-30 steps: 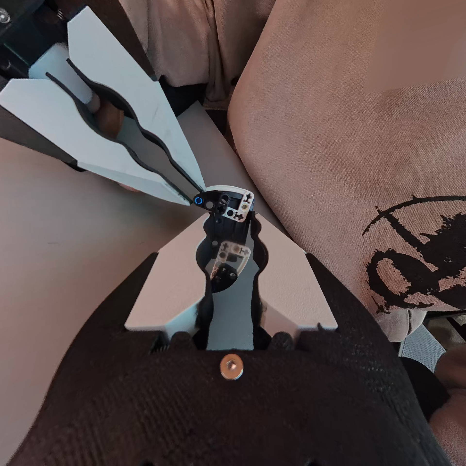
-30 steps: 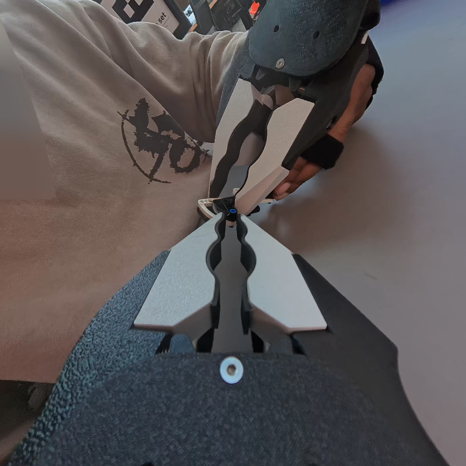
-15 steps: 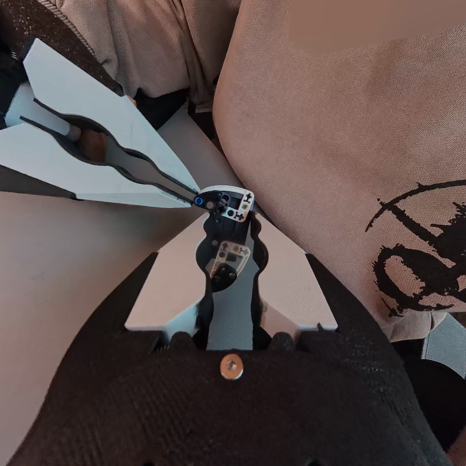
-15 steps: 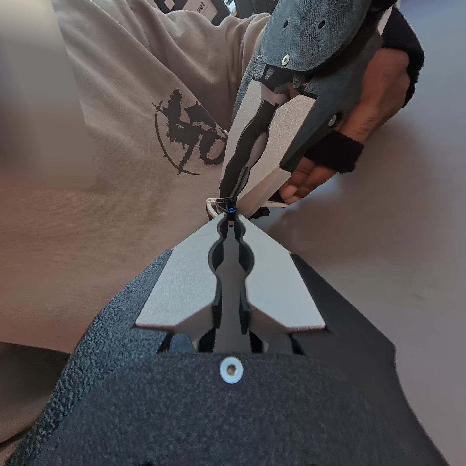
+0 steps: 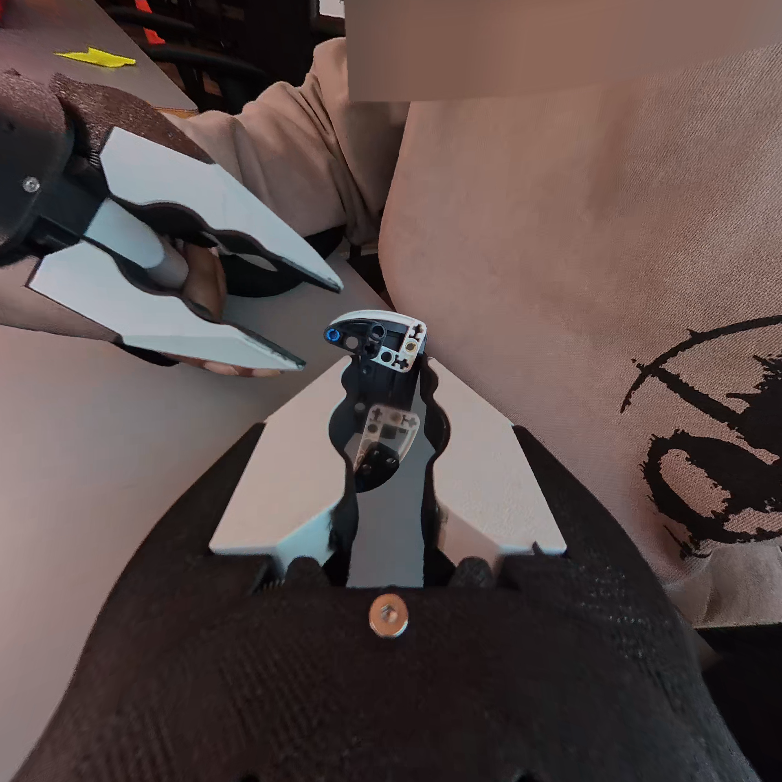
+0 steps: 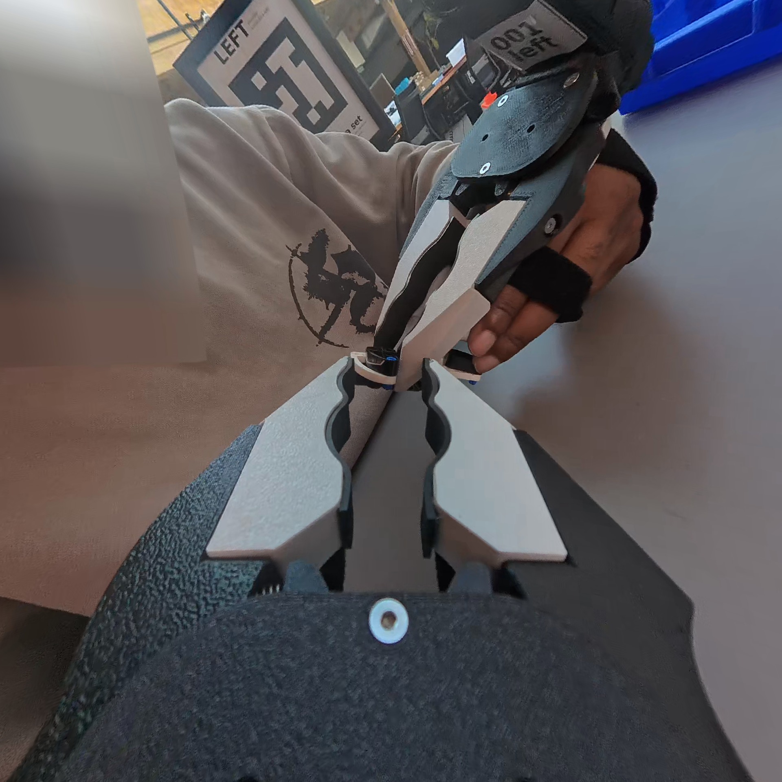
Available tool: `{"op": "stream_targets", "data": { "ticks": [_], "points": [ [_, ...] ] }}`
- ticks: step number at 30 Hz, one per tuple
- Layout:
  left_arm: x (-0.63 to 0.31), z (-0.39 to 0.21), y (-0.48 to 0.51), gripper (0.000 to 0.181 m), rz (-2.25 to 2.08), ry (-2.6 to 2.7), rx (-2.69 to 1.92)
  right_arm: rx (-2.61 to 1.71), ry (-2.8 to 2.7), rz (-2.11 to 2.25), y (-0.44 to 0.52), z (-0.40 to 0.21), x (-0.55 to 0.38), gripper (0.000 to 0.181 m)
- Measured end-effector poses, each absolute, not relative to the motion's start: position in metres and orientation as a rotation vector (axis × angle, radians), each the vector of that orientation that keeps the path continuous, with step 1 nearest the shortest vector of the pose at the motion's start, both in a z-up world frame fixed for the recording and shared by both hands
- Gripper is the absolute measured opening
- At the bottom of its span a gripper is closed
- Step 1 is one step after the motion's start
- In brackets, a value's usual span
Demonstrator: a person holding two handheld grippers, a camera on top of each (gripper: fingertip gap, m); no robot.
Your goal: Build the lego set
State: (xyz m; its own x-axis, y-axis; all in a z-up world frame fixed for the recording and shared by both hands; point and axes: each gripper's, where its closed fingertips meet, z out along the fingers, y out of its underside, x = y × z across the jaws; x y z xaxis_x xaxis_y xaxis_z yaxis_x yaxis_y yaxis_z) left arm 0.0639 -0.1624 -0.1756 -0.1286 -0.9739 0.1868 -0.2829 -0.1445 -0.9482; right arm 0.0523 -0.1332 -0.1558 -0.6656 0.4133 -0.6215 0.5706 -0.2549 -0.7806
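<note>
My left gripper (image 5: 387, 359) is shut on a small black-and-white lego assembly (image 5: 381, 345) and holds it above the table, close to the person's chest. A blue pin (image 5: 332, 335) sits in the assembly's left tip. My right gripper (image 5: 319, 326) is open just left of that pin and holds nothing. In the right wrist view, the right gripper (image 6: 387, 363) stands open, its tips on either side of the assembly (image 6: 368, 372), apart from it. The left gripper (image 6: 391, 351) comes down from above onto the assembly.
The person's beige sweatshirt (image 5: 592, 254) fills the space right behind the assembly. The grey table (image 6: 656, 423) stretches to the right. A blue bin (image 6: 698, 50) stands far right, a framed marker board (image 6: 279, 76) behind. A yellow piece (image 5: 97, 57) lies far off on the table. My left and right fingertips are right by each other.
My right gripper was shut at the assembly's blue pin; it has opened and drawn back slightly. The left gripper still holds the assembly.
</note>
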Motion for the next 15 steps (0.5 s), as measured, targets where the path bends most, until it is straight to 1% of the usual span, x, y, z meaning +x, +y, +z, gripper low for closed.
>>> {"op": "stream_targets", "data": {
  "ticks": [2, 7, 14, 15],
  "points": [
    [0.064, -0.179, -0.161, 0.026, -1.298, 1.455, -1.482, 1.222, 1.848, -2.038, -0.14, -0.158, 0.051, 0.028],
    [0.065, -0.19, -0.162, 0.026, -1.289, 1.492, -1.559, 1.248, 1.883, -1.978, -0.144, -0.166, 0.051, 0.018],
    [0.062, -0.188, -0.159, 0.026, -1.292, 1.471, -1.576, 1.317, 1.972, -1.948, -0.137, -0.174, 0.047, 0.02],
    [0.062, -0.188, -0.158, 0.026, -1.279, 1.471, -1.576, 1.303, 1.958, -1.95, -0.138, -0.173, 0.048, 0.016]
  ]
}}
